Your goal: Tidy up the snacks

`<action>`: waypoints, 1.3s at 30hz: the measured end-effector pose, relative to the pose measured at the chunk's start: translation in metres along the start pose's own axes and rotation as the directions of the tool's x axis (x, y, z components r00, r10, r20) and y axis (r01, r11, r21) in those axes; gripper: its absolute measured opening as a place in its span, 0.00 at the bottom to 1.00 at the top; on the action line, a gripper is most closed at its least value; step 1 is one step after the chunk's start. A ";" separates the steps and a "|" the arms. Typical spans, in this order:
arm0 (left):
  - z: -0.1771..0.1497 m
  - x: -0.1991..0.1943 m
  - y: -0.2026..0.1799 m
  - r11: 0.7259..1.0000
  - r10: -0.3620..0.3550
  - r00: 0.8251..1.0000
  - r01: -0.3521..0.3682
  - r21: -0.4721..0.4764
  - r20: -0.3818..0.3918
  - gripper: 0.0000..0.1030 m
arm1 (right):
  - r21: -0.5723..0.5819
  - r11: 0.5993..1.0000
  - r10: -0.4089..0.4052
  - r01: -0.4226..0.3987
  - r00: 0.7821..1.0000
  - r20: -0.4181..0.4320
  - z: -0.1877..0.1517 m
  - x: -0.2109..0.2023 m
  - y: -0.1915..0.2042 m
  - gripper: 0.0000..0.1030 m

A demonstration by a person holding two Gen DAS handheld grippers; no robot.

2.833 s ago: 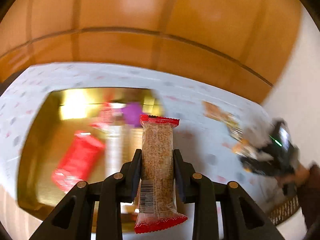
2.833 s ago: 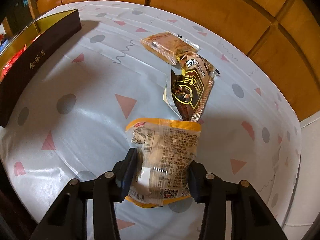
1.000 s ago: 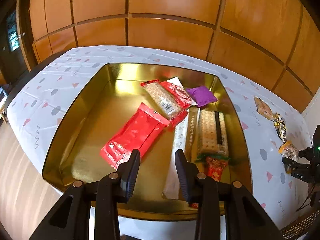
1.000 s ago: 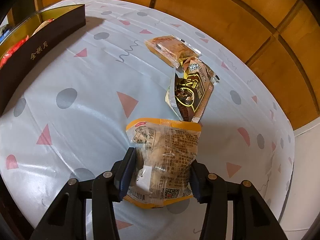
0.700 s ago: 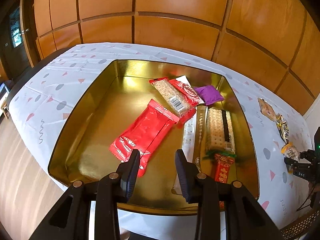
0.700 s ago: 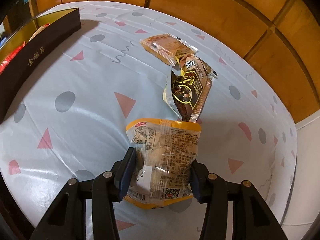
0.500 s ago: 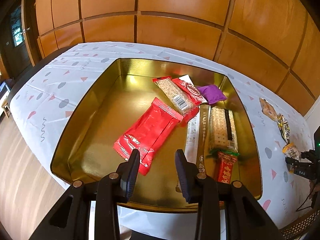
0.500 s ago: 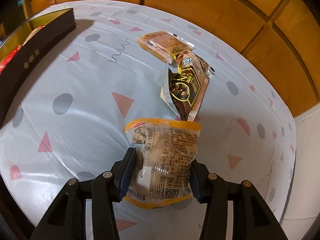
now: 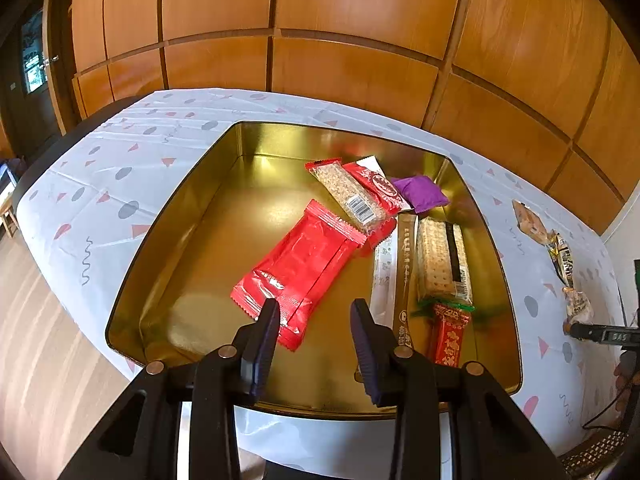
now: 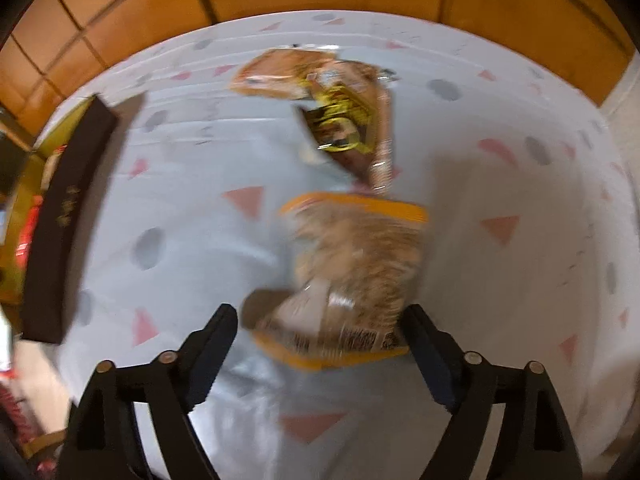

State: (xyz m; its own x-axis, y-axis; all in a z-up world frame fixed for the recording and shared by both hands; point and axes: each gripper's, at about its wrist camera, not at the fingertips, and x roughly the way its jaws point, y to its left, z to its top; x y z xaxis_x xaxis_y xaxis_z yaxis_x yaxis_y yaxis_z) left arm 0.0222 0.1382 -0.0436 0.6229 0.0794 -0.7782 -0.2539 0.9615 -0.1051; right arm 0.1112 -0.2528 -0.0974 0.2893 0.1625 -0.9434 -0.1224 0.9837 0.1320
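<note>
My left gripper (image 9: 314,320) is open and empty above the near end of the gold tin (image 9: 176,216). In the tin lie a large red packet (image 9: 300,272), a sesame bar (image 9: 348,196), a red wafer bar (image 9: 376,188), a purple pouch (image 9: 420,196), a cracker pack (image 9: 442,260) and other snacks. My right gripper (image 10: 320,328) is open wide. The orange-edged snack bag (image 10: 356,276) lies between its fingers; the view is blurred. Beyond it lie a brown-and-yellow packet (image 10: 348,120) and an orange packet (image 10: 276,72).
The tin's dark outer wall (image 10: 68,208) is at the left of the right wrist view. The patterned tablecloth (image 9: 100,184) covers the table, with wood panelling (image 9: 352,12) behind. The right gripper shows at the far right of the left wrist view (image 9: 600,334).
My left gripper let go of the sesame bar, which now lies in the tin, and drew back. My right gripper has just opened off the orange-edged bag and swung, blurring its view.
</note>
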 end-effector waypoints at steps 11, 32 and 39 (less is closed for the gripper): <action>-0.002 -0.005 -0.008 0.999 0.021 1.000 -0.022 0.048 0.020 0.36 | 0.188 0.981 -0.064 0.047 0.994 0.085 0.003 -0.015 -0.014 0.83; -0.008 -0.003 -0.021 0.992 0.071 0.997 -0.071 0.108 -0.001 0.36 | 0.065 0.985 -0.168 0.157 0.959 0.229 -0.013 0.005 0.009 0.65; -0.012 -0.004 -0.026 0.989 0.072 0.997 -0.071 0.128 -0.005 0.36 | 0.065 0.987 -0.156 0.145 0.959 0.236 -0.030 0.000 0.013 0.85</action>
State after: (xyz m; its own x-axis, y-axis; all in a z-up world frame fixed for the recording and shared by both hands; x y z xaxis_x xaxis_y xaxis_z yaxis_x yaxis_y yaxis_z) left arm 0.0180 0.1099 -0.0452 0.5996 0.1469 -0.7867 -0.2008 0.9792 0.0298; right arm 0.0808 -0.2421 -0.1047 0.5204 0.0203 -0.8537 -0.0171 0.9998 0.0134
